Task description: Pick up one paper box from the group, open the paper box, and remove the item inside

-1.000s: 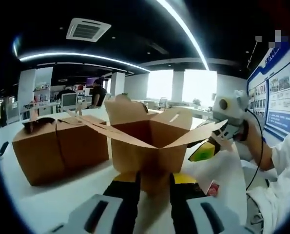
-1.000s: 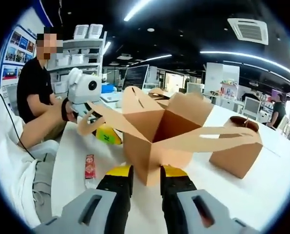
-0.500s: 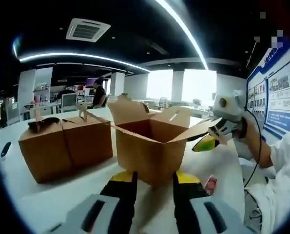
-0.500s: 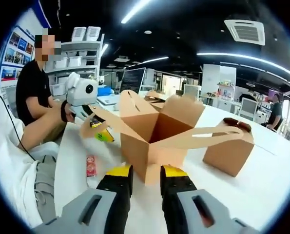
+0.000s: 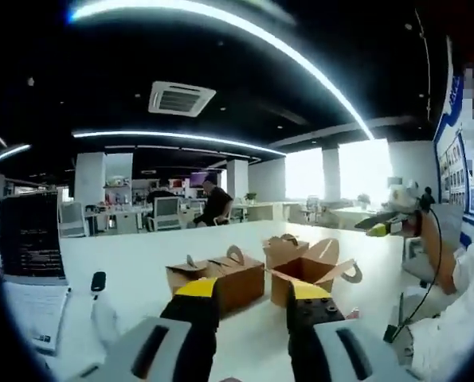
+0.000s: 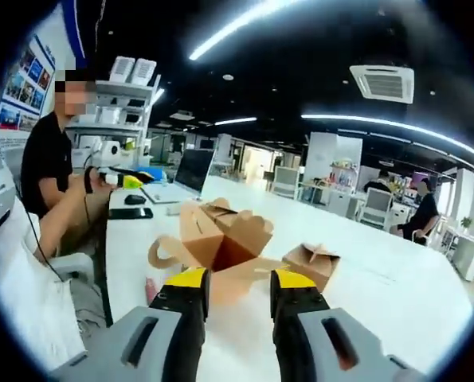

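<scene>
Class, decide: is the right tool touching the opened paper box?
Apart. The right gripper view shows the right tool open, its jaws drawn back in front of the opened paper box, gripping nothing.

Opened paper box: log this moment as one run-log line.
opened paper box: on white table, flaps spread | closed paper box: beside it | left gripper: open, holding nothing | right gripper: open, holding nothing | item: not visible

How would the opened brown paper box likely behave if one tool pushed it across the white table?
The opened paper box looks like thin card, so probably light: it would likely slide or tip. Its spread flaps would probably bend rather than carry a push. Whether anything inside weighs it down cannot be seen.
</scene>
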`<state>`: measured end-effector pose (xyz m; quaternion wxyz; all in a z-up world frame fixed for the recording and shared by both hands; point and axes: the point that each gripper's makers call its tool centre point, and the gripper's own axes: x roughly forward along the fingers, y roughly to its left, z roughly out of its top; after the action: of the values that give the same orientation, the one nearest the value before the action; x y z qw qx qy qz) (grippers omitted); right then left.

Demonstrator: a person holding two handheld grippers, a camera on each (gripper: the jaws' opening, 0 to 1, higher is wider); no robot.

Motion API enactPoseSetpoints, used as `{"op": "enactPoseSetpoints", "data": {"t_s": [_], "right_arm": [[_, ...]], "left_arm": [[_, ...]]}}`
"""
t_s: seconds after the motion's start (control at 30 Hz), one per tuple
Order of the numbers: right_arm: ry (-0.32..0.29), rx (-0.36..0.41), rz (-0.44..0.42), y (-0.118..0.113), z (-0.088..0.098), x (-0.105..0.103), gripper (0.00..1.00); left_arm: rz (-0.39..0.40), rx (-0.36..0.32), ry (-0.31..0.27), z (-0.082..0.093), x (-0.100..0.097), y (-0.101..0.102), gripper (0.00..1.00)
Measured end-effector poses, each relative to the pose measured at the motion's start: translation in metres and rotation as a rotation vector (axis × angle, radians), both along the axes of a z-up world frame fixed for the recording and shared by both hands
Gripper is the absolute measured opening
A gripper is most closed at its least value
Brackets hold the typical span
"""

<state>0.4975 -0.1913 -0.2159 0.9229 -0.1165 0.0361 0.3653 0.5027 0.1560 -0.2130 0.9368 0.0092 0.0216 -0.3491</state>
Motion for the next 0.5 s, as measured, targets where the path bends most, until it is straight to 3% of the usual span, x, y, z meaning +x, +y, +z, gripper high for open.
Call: {"op": "enactPoseSetpoints", "data": {"t_s": [0.17,0.2,0.23,0.3,0.43,0.5], "right_arm": [[-0.023,0.015,-0.005,-0.005,0.009,-0.017,0.31],[-0.034,0.028,-0.014,-0.008,0.012,-0.019,0.31],[-0.037,0.049,-0.02,-0.009,0.015,-0.022,0.29],[-0.041,0.049,-0.021,-0.01,0.017,-0.027,0.29],[-0.043,0.004,-0.064,-0.019,0.014,-0.03,0.29],[-0.048,0.044,-0.069,-0.023,0.019,-0.031,0.29]], "left_arm": [[0.005,-0.021,-0.022,0.003,-0.024,0.002,0.36],[0.0,-0.012,-0.055,0.005,-0.028,-0.001,0.36],[-0.016,-0.01,-0.036,0.006,-0.03,-0.005,0.36],[-0.035,-0.008,-0.057,0.011,-0.034,-0.014,0.37],[-0.112,-0.015,-0.055,0.013,-0.04,-0.035,0.37],[-0.122,-0.011,-0.052,0.011,-0.038,-0.042,0.37]]}}
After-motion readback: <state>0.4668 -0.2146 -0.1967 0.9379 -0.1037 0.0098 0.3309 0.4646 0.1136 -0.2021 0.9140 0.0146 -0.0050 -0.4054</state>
